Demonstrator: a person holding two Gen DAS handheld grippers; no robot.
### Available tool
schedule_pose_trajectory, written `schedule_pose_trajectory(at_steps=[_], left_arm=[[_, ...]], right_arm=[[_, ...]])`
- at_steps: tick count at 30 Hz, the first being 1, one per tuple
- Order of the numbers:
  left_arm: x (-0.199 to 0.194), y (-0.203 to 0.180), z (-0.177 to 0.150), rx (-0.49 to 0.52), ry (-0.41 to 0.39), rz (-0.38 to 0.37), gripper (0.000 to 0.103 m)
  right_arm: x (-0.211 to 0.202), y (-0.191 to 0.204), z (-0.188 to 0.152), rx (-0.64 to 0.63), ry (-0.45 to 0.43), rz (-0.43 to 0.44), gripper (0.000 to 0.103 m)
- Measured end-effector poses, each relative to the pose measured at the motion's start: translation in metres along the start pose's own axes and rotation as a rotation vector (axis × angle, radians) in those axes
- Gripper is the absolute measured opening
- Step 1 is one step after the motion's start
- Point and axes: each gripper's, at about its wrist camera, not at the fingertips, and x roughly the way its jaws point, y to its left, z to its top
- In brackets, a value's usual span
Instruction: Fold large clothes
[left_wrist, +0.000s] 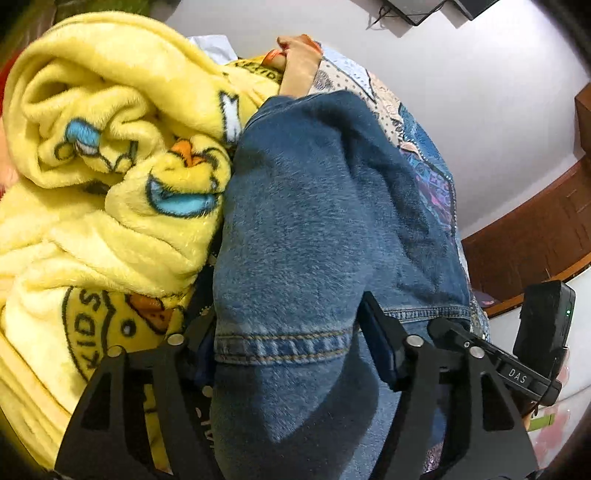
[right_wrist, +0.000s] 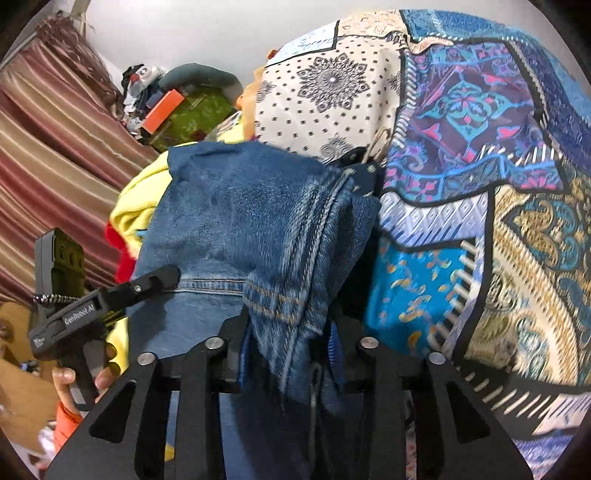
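Holding jeans (left_wrist: 314, 203) by the stitched hem (left_wrist: 280, 345) end, one claw per side, probably to keep that edge spread and square for the fold.

Left claw (left_wrist: 288, 325): set fairly wide, flat denim filling the gap pad to pad. Can't tell if the pads actually press.

Right claw (right_wrist: 291, 332): set narrower, with a bunched seam fold of denim between the fingers and a dark gap on one side. Can't tell grip from mere contact there either.

Both angled down onto the pile, so reads as laying the cloth down, not lifting.

Jeans draped over the join between yellow fleece blanket (left_wrist: 110, 147) and patchwork cloth (right_wrist: 461, 147), touching both, far end running up the heap. No bare surface or edge visible under them, so can't name what carries it all.

Risk: lumpy base, so the fold line likely won't sit straight.
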Motion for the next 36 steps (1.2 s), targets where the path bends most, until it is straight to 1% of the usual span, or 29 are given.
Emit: schedule_pose_trajectory(at_steps=[1, 3, 4, 5, 6, 7, 8, 9, 11, 12, 14, 16, 18, 20, 23, 26, 27, 29, 30, 31, 33, 36], left_arm=[[-0.001, -0.002, -0.002, 0.012, -0.002, 0.017, 0.072], [-0.008, -0.010, -0.009, 0.052, -0.010, 0.071, 0.077], [-0.012, -0.016, -0.014, 0.073, -0.013, 0.100, 0.079], [-0.015, -0.020, -0.019, 0.088, -0.013, 0.117, 0.079], [-0.019, -0.026, -0.028, 0.125, -0.004, 0.143, 0.079], [-0.016, -0.019, -0.028, 0.144, -0.005, 0.155, 0.079], [-0.023, -0.024, -0.038, 0.173, -0.013, 0.187, 0.079], [-0.030, -0.025, -0.046, 0.188, -0.022, 0.197, 0.079], [-0.036, -0.026, -0.057, 0.190, -0.012, 0.195, 0.079], [-0.041, -0.027, -0.066, 0.189, -0.001, 0.207, 0.079], [-0.053, -0.030, -0.084, 0.196, -0.011, 0.225, 0.080], [-0.059, -0.033, -0.100, 0.203, 0.021, 0.249, 0.079], [-0.070, -0.042, -0.115, 0.215, 0.020, 0.274, 0.079], [-0.085, -0.051, -0.125, 0.228, -0.003, 0.280, 0.079], [-0.123, -0.076, -0.134, 0.267, -0.085, 0.277, 0.079], [-0.160, -0.103, -0.139, 0.316, -0.179, 0.278, 0.079], [-0.183, -0.117, -0.144, 0.340, -0.232, 0.275, 0.079], [-0.205, -0.135, -0.143, 0.368, -0.302, 0.264, 0.079], [-0.227, -0.149, -0.149, 0.392, -0.362, 0.253, 0.079], [-0.243, -0.157, -0.154, 0.408, -0.408, 0.244, 0.079], [-0.270, -0.175, -0.163, 0.438, -0.498, 0.233, 0.079], [-0.309, -0.196, -0.189, 0.468, -0.625, 0.217, 0.079]], right_arm=[[0.001, 0.000, -0.001, -0.010, 0.005, -0.012, 0.041], [-0.002, 0.000, -0.005, -0.031, 0.012, -0.032, 0.052], [-0.004, 0.000, -0.008, -0.045, 0.017, -0.050, 0.055], [-0.007, 0.000, -0.011, -0.056, 0.021, -0.069, 0.061], [-0.009, -0.001, -0.014, -0.061, 0.018, -0.082, 0.066], [-0.014, -0.002, -0.018, -0.064, 0.021, -0.096, 0.069], [-0.018, -0.003, -0.022, -0.066, 0.031, -0.102, 0.071], [-0.021, -0.004, -0.025, -0.067, 0.037, -0.100, 0.071], [-0.033, -0.003, -0.036, -0.080, 0.045, -0.102, 0.071], [-0.043, -0.002, -0.045, -0.092, 0.042, -0.113, 0.071], [-0.053, 0.000, -0.053, -0.104, 0.042, -0.126, 0.071], [-0.069, 0.003, -0.064, -0.105, 0.039, -0.133, 0.071], [-0.088, 0.009, -0.072, -0.107, 0.021, -0.119, 0.071], [-0.108, 0.017, -0.077, -0.110, -0.013, -0.103, 0.071], [-0.146, 0.036, -0.081, -0.134, -0.090, -0.080, 0.071], [-0.188, 0.061, -0.085, -0.175, -0.187, -0.062, 0.071], [-0.206, 0.072, -0.088, -0.193, -0.228, -0.053, 0.071], [-0.233, 0.089, -0.092, -0.226, -0.299, -0.043, 0.071], [-0.251, 0.099, -0.097, -0.247, -0.349, -0.036, 0.071], [-0.262, 0.106, -0.101, -0.259, -0.380, -0.031, 0.071], [-0.294, 0.124, -0.114, -0.298, -0.474, -0.014, 0.071], [-0.326, 0.142, -0.132, -0.335, -0.579, 0.002, 0.071]])
